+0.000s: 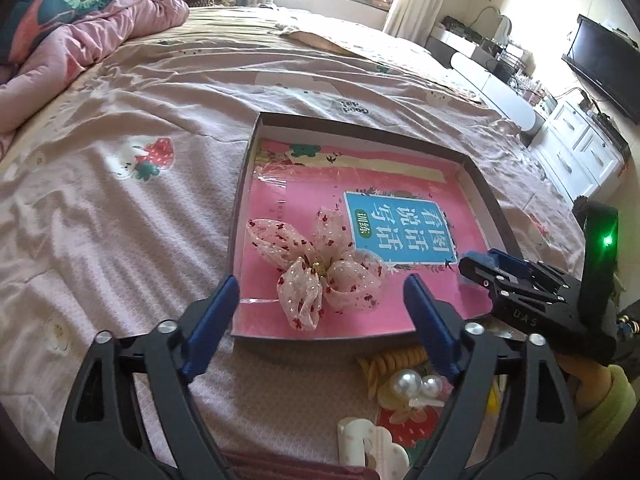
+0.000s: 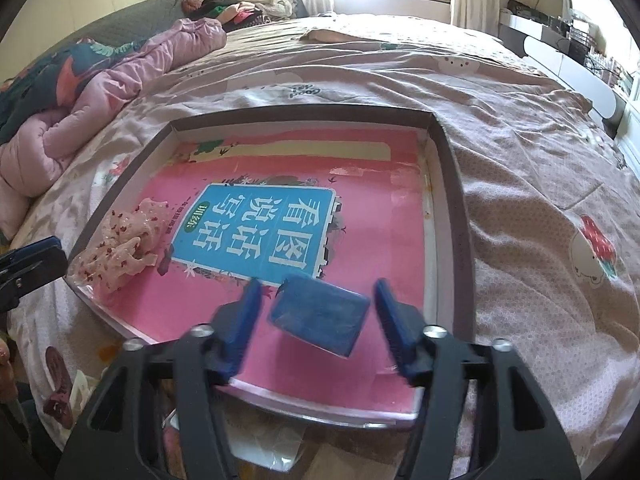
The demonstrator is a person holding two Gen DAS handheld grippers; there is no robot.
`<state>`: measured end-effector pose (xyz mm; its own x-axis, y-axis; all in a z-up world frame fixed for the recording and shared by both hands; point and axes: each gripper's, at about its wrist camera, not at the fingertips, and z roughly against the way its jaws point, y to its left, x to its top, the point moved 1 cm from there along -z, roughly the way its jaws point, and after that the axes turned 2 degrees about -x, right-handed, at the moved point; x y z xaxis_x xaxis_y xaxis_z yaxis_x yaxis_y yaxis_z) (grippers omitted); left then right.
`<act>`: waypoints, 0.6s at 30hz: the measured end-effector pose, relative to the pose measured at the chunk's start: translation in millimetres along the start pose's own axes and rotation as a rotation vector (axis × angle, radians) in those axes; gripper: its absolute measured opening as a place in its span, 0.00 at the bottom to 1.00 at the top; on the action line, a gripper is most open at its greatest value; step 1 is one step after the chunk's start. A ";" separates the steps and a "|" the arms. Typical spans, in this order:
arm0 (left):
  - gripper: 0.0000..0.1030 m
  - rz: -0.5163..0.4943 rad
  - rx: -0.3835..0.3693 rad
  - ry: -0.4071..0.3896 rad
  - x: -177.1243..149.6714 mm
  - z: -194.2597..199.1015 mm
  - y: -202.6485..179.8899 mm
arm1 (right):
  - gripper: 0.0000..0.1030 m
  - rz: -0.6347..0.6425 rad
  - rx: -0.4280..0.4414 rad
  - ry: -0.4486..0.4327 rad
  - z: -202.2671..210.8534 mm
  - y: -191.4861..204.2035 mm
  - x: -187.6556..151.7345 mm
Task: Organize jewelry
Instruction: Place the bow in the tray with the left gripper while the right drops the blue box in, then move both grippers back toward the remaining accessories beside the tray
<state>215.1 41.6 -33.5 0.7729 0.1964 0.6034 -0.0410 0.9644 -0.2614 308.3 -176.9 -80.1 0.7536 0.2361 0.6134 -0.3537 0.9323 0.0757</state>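
A shallow dark-rimmed tray [image 1: 360, 130] lies on the bed, lined with a pink book cover that has a blue label. A sheer pink bow with red specks [image 1: 316, 268] rests in the tray's near left corner, just beyond my left gripper [image 1: 320, 285]. That gripper is open and its pads are clear of the bow. In the right wrist view, a small blue box [image 2: 320, 314] sits tilted and blurred over the tray [image 2: 452, 184]. It is between the fingers of my right gripper [image 2: 317, 285], which is open with a gap on each side. The bow [image 2: 120, 248] shows at the left.
Loose pieces lie on the sheet in front of the tray: two pearls [image 1: 414, 384], a yellow spiral hair tie [image 1: 392, 360] and a white clip [image 1: 360, 440]. A rumpled pink quilt [image 1: 80, 40] is at the far left. White drawers and a television [image 1: 604, 64] stand right of the bed.
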 end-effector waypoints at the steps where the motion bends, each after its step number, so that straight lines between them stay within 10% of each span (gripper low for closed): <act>1: 0.75 0.000 0.000 -0.001 -0.4 1.8 0.5 | 0.65 -0.003 0.000 -0.013 4.1 -0.8 -0.5; 18: 0.89 -0.021 -0.013 -0.057 -6.6 42.4 -14.7 | 0.90 0.015 -0.005 -0.148 84.3 3.3 -12.9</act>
<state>183.8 33.7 -1.7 0.7359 0.1867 0.6508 -0.0166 0.9659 -0.2582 250.7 -200.1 -21.5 0.6583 0.2080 0.7235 -0.3616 0.9303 0.0616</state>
